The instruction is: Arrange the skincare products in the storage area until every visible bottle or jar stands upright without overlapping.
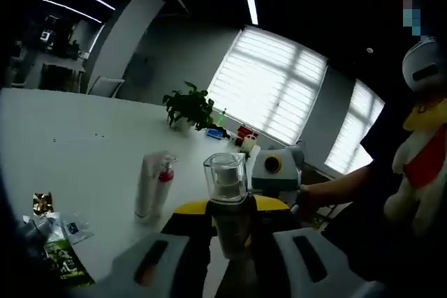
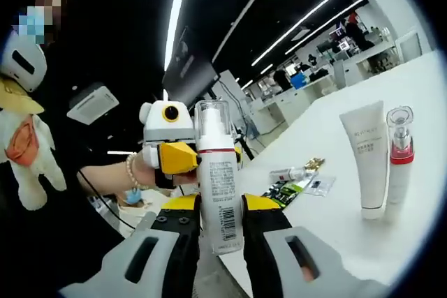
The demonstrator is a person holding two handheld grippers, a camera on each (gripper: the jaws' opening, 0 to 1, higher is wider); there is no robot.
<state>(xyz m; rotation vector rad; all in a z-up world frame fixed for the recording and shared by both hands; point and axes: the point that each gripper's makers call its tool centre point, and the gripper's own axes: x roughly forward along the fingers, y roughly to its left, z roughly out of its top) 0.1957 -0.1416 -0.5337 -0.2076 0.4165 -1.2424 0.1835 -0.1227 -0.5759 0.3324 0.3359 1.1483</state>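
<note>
Both views face each other closely across the shared bottle, low over the table.

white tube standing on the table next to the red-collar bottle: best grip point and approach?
Grip the white tube mid-body, jaws across its flat faces, coming in from the open side away from the red-collar bottle. It stands upright on its cap, so a low or top-heavy pinch would probably tip it.

One clear-capped pump bottle is up off the table. Standing on the table are one white tube and one red-collared bottle. One potted plant sits farther back.
</note>
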